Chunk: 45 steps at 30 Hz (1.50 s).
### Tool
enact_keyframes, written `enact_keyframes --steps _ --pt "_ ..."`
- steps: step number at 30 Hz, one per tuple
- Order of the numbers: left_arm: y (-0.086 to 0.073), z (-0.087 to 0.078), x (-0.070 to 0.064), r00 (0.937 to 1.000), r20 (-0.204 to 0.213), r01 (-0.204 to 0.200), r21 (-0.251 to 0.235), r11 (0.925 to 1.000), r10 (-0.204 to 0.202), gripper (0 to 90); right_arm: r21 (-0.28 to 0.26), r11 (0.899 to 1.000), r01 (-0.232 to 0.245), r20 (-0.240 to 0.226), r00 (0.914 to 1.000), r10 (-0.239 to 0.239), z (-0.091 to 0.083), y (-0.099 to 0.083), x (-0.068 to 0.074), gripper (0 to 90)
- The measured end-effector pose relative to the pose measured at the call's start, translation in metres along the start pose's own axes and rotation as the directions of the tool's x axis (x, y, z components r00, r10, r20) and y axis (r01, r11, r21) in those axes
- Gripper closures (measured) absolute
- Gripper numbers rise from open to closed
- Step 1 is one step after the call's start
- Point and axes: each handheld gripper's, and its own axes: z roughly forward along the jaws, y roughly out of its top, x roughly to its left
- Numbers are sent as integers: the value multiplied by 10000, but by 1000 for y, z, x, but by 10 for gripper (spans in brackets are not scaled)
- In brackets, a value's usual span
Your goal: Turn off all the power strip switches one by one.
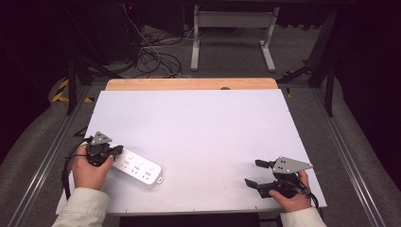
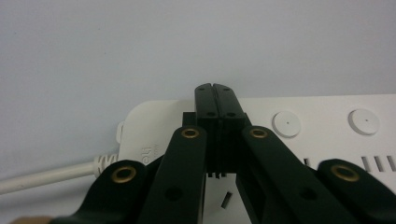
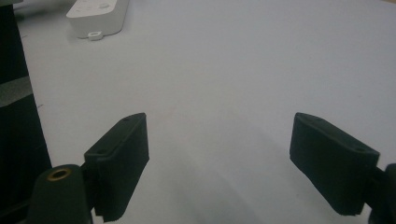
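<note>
A white power strip [image 1: 138, 168] lies at the front left of the white board, with round buttons [image 2: 286, 124] along its top and a white cable [image 2: 46, 175] leaving its left end. My left gripper [image 1: 118, 151] is over that cable end; in the left gripper view its jaws [image 2: 215, 91] are pressed together above the strip's top face [image 2: 327, 140], with nothing visible between them. My right gripper [image 1: 252, 172] rests at the front right, far from the strip. Its jaws [image 3: 219, 154] stand wide open over bare board, and the strip's far end [image 3: 98, 14] lies ahead at the upper left.
The white board [image 1: 198, 123] covers a wooden table whose bare edge [image 1: 189, 84] runs along the back. Beyond it are a table frame [image 1: 231, 28], loose cables [image 1: 151, 56] on the floor and dark stands at both sides.
</note>
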Motion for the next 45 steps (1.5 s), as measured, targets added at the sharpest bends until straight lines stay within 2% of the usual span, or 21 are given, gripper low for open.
enact_keyframes --steps 4,12,16,18,19,20,21,23,25,27,34,35,39,40,42,45 --pt "-2 0 4 9994 238 249 -146 9996 -246 900 -1 10000 7 -7 10000 -7 0 0 1 201" --pt "-1 0 2 9997 119 227 -85 9997 -226 900 -4 10000 17 -18 10000 -17 0 0 0 201" --pt "-1 1 -1 10000 -39 31 40 10000 -31 900 -27 10000 17 0 10000 -17 -1 0 1 201" --pt "0 1 -3 9992 -239 -314 73 9995 315 900 -38 10000 22 1 10000 -22 -1 0 1 201" --pt "0 0 -3 9992 -135 -370 -302 9989 366 900 -47 10000 6 7 10000 -6 -2 0 1 201" --pt "1 -1 -3 9995 -136 -278 -245 9993 275 900 -52 10000 -10 2 10000 10 -2 0 1 201" --pt "1 -5 -3 9997 -81 -248 -560 9981 243 900 -43 10000 -4 17 10000 4 -2 0 1 201" --pt "8 -24 -6 9995 -115 -309 -1323 9907 296 900 -35 10000 -6 -6 10000 6 -1 0 0 201" --pt "14 -41 -10 9995 29 -311 -1806 9831 321 900 -28 10000 -47 4 10000 47 -1 -1 -1 201" --pt "15 -49 -14 9990 95 -419 -1963 9796 446 900 -12 10000 -71 13 10000 71 0 -1 -2 201" --pt "14 -51 -20 9973 368 -542 -2038 9775 630 897 -58 10000 -39 20 10000 39 -2 -1 -1 201" --pt "14 -52 -22 9976 378 -492 -2117 9761 584 826 -60 10000 -45 30 10000 45 -2 -1 -1 201" --pt "16 -59 -27 9929 872 -572 -2502 9665 814 691 -34 10000 -49 23 10000 49 -1 -1 -1 202" --pt "16 -61 -29 9920 958 -543 -2655 9626 824 630 -48 10000 -54 14 10000 54 -1 -1 -2 202" --pt "16 -65 -32 9889 997 -771 -2909 9537 1104 521 -66 10000 -62 16 10000 62 -2 -1 -2 201" --pt "16 -70 -37 9819 1371 -800 -3239 9427 1305 416 -75 9999 -72 30 10000 73 -2 -1 -1 200"
